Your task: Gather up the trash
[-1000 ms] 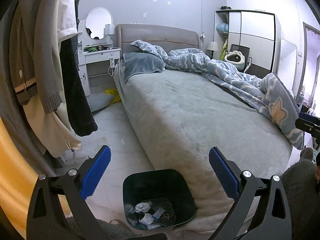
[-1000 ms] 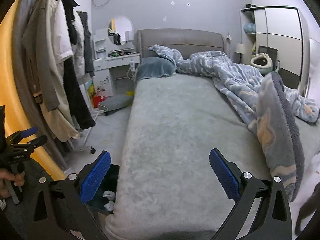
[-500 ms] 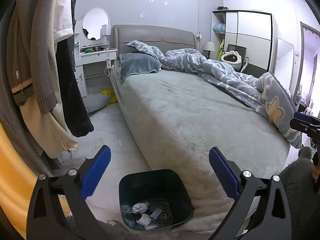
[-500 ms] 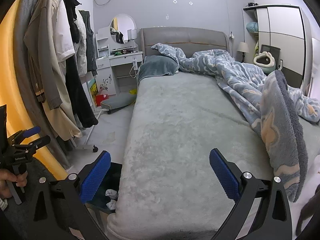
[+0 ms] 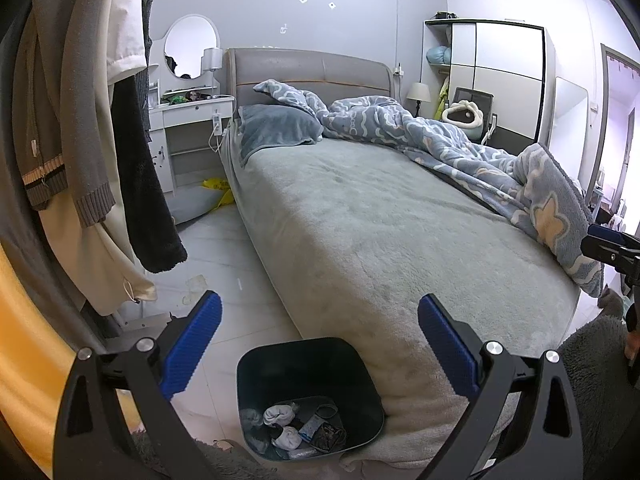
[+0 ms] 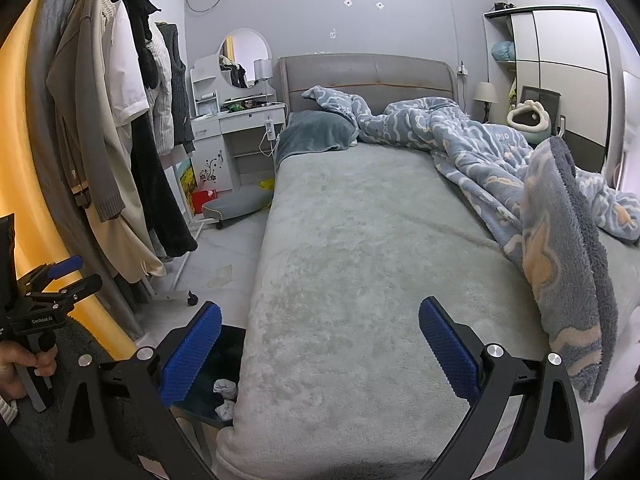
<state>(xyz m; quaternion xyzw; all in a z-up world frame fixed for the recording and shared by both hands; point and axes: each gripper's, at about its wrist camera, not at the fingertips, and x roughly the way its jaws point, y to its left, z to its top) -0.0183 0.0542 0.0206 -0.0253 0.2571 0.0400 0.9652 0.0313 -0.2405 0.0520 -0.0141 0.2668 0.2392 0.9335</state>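
The left gripper point(image 5: 319, 340) hangs above the floor at the foot corner of the bed point(image 5: 380, 232), and its two blue pads point(image 5: 192, 344) stand wide apart with nothing between them. Directly under it, at 6 o'clock in the left wrist view, stands the dark bin point(image 5: 310, 396) on the pale tile floor point(image 5: 224, 248), its right wall touching the side of the mattress. Inside the bin lies the trash point(image 5: 296, 428) — crumpled white tissues, a small wrapper and some dark bits at the bottom.

The right gripper point(image 6: 319, 340) is held over the grey bed cover, also with the pads far apart and empty. In its view the bin point(image 6: 216, 384) shows only partly at 7 o'clock, behind the left pad, with white tissues visible in it.

A blue patterned blanket point(image 5: 472, 152) is heaped along the far side of the bed, from 12 to 3 o'clock. A rack with hanging coats point(image 5: 80, 128) fills the side at 9 o'clock, and a white dressing table point(image 5: 188, 120) with a round mirror point(image 5: 192, 46) stands at 11 o'clock. At 8 o'clock in the right view a hand point(image 6: 20, 364) holds the handle of the left gripper
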